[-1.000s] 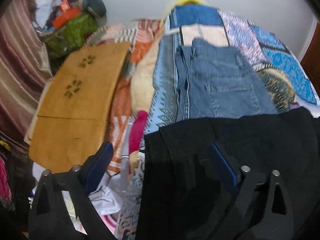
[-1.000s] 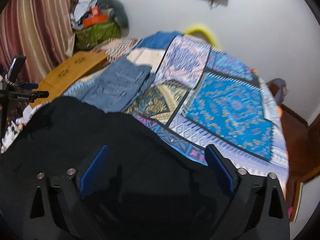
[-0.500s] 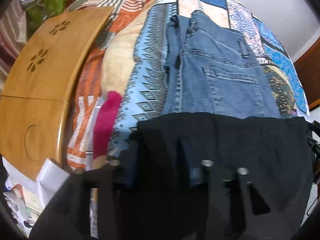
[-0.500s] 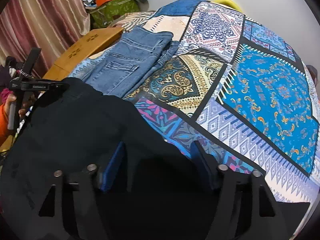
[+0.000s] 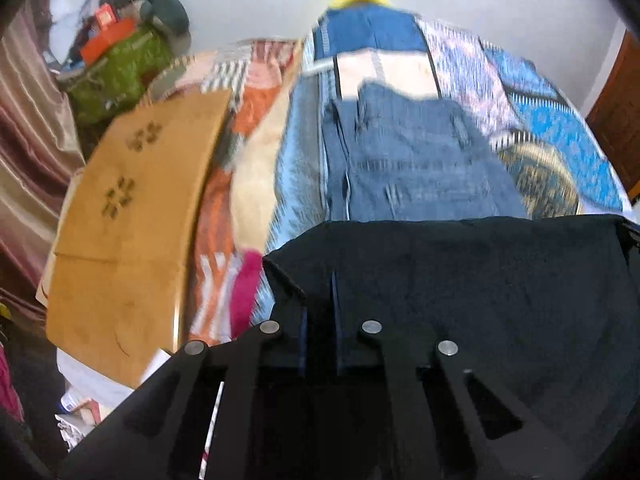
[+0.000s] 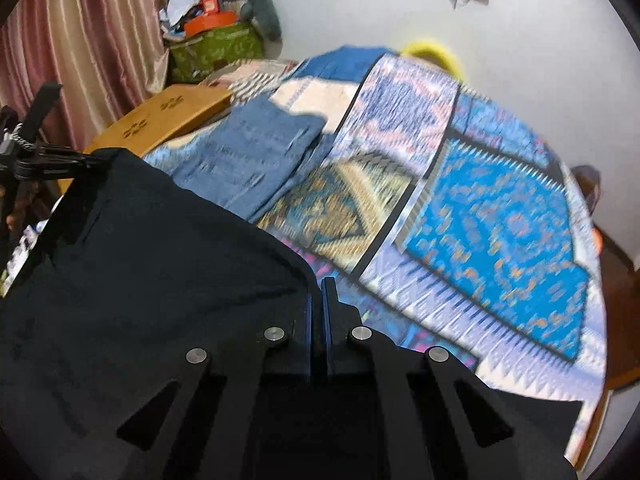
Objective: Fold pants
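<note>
Closed since a second ago: left hand-held gripper (image 5: 319, 300) and right hand-held gripper (image 6: 319, 308) clamped on pants (image 6: 160, 260) top edge corners, held taut above bed (image 6: 500, 220); jeans (image 5: 412, 160) beyond.

Blurred bedspread (image 6: 500, 220) (jeans (image 5: 412, 160) too)

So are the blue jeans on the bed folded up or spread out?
Folded. The blue jeans lie as a compact layered rectangle on the patterned bedspread, just beyond the black pants. No legs stretch out.
</note>
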The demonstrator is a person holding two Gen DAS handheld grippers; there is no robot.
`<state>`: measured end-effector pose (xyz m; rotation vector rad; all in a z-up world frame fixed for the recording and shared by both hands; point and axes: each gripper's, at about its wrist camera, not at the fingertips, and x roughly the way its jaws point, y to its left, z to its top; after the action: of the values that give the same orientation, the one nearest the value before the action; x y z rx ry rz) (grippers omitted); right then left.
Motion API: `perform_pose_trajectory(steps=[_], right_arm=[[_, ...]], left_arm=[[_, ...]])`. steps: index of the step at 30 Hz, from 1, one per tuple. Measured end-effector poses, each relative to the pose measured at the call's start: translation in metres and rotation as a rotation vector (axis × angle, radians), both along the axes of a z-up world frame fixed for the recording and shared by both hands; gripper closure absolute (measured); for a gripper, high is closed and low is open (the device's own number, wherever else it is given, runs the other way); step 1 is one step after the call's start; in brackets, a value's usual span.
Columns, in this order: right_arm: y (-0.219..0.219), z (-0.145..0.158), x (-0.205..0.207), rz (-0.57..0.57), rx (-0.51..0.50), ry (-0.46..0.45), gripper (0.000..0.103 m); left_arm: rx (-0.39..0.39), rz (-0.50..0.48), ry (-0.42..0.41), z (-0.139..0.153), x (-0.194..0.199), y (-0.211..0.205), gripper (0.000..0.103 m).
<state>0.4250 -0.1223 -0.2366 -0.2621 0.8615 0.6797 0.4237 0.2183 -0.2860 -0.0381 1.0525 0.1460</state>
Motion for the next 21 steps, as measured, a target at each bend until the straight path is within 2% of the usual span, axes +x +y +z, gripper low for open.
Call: perform_pose_trajectory(steps=[3, 9, 17, 21], right_arm=[[0.001, 0.015, 0.007, -0.044, 0.011, -0.050, 0.099], [-0.008, 0.043, -0.003, -0.052, 0.083, -0.050, 0.099], [-0.026, 0.072, -0.065, -0.042, 0.147, -0.068, 0.099], [-0.036, 0.080, -0.101, -0.038, 0.174, -0.069, 0.099]], left_arm=[[-0.031, 0.014, -0.037, 0.021, 0.005, 0.004, 0.094], [-0.063, -0.005, -0.081, 0.048, -0.020, 0.001, 0.094], [-0.087, -0.025, -0.131, 0.085, -0.087, -0.009, 0.094], [-0.069, -0.034, -0.144, 0.098, -0.124, -0.013, 0.094]])
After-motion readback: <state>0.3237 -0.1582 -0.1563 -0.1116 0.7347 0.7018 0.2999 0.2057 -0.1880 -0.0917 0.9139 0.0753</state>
